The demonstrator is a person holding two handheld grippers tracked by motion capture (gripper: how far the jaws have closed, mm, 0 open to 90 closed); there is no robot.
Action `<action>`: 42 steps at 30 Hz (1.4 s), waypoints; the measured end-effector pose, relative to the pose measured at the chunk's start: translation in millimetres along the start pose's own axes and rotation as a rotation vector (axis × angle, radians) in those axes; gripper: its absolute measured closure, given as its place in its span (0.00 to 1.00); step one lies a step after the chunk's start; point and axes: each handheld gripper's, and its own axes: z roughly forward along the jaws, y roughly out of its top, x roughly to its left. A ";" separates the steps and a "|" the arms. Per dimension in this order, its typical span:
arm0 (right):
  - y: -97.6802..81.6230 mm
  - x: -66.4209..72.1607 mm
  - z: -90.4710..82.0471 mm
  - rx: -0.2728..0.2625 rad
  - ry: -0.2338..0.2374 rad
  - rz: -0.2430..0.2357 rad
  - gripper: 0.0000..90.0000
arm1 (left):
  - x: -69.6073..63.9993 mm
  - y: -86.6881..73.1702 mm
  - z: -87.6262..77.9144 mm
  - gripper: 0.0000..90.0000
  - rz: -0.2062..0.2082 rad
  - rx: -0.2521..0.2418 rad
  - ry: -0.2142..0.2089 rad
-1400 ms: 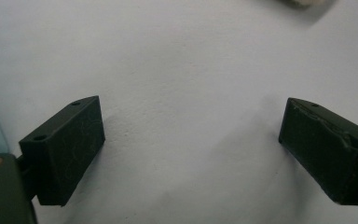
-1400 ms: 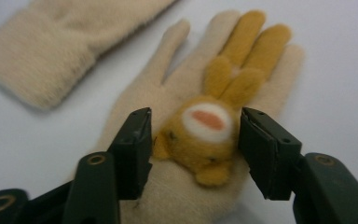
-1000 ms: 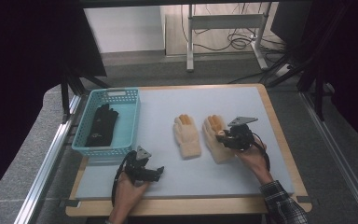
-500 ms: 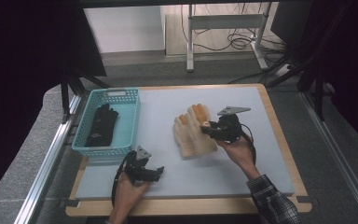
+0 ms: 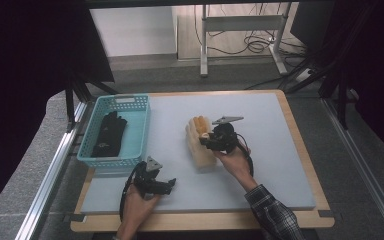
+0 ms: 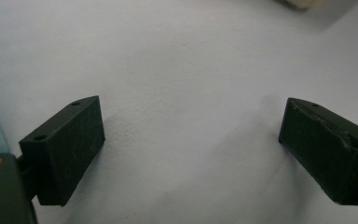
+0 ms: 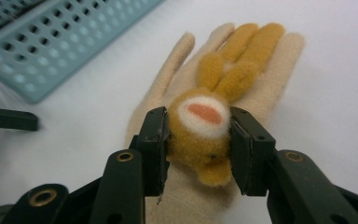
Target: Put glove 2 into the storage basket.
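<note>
- Pale grey mat (image 5: 280, 150) covers the wooden table.
- Teal perforated plastic basket (image 5: 115, 131) at the mat's left edge holds a black glove (image 5: 107, 134).
- Left gripper (image 5: 169, 184), just beside the basket, has its jaws wide apart over bare mat.
- Right gripper (image 7: 199, 140), right of the basket, clamps an orange-tipped beige fleece glove (image 7: 205, 121) above its flat-lying twin (image 7: 279, 60).

A teal perforated basket (image 5: 117, 131) stands at the left of the grey mat (image 5: 280, 165), with a black glove (image 5: 109, 134) lying inside it. Beyond the wooden table edge (image 5: 205, 220), a metal stand (image 5: 240, 30) and loose cables (image 5: 260, 45) sit on the floor
</note>
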 end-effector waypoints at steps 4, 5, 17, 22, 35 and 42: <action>-8.9 0.0 14.8 0.037 -0.018 -0.002 0.62 | 0.1 0.0 0.0 0.08 0.001 0.001 0.000; -10.8 -0.2 16.9 0.044 -0.016 -0.007 0.61 | 0.1 0.0 0.0 0.08 0.001 0.001 0.001; -7.8 -15.7 -20.1 0.030 -0.008 -0.094 0.67 | -0.1 0.0 0.0 0.08 0.000 0.000 0.001; -31.3 -28.8 -19.7 0.096 -0.004 -0.089 0.92 | -0.1 0.0 0.0 0.08 0.000 0.000 0.000; -53.0 -11.1 -6.2 0.121 0.067 -0.137 0.94 | -0.2 -0.1 0.0 0.08 0.001 0.000 0.002; -51.3 7.1 1.7 0.112 0.104 -0.154 0.94 | -0.3 -0.1 0.1 0.08 0.001 -0.001 0.002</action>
